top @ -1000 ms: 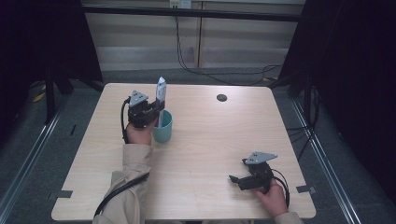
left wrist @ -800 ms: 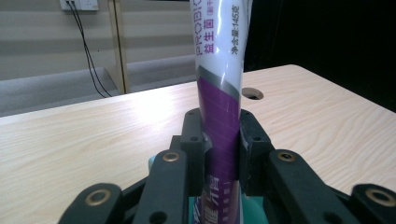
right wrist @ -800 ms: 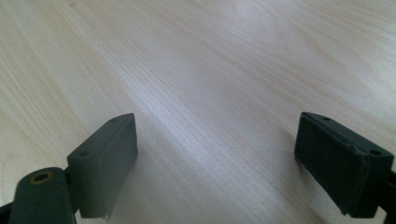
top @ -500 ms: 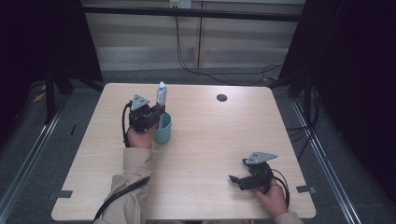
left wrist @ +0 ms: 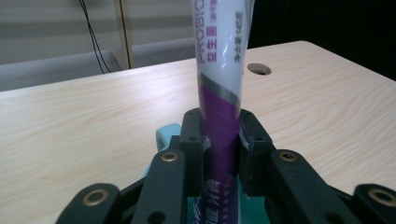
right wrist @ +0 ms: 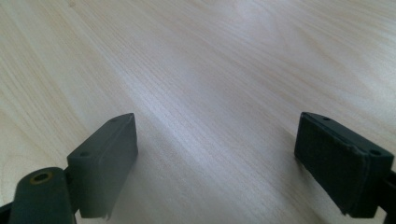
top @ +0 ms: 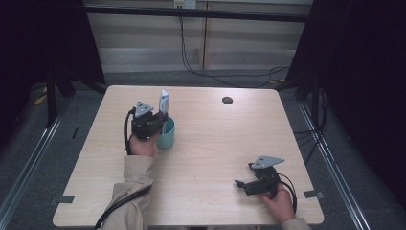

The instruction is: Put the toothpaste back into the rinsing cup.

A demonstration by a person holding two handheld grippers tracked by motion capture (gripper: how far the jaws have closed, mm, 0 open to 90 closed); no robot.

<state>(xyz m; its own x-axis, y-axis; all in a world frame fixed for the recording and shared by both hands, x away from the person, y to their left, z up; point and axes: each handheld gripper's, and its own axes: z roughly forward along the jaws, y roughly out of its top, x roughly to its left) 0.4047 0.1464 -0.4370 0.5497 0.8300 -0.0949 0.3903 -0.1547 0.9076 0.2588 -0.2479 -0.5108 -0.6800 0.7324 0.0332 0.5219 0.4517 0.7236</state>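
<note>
left gripper (top: 160, 122) clamped on the toothpaste tube (top: 163, 105) — tube upright, its long axis vertical, lower end inside the teal cup (top: 166, 136) on the table's left side. right gripper (top: 244, 184) sits far off, near-right, jaws spread wide over bare table (top: 215, 143) — empty.

tube (top: 163, 101) in cup (top: 167, 137), table (top: 210, 143) left side

I'm looking down on a pale wooden table (top: 215, 143) with a round cable hole (top: 227, 100) near its far edge. Grey floor (top: 62, 158) surrounds it. Black curtains (top: 364, 72) hang left and right, with a pale panelled wall (top: 239, 43) and dangling cables (top: 191, 62) beyond.
</note>
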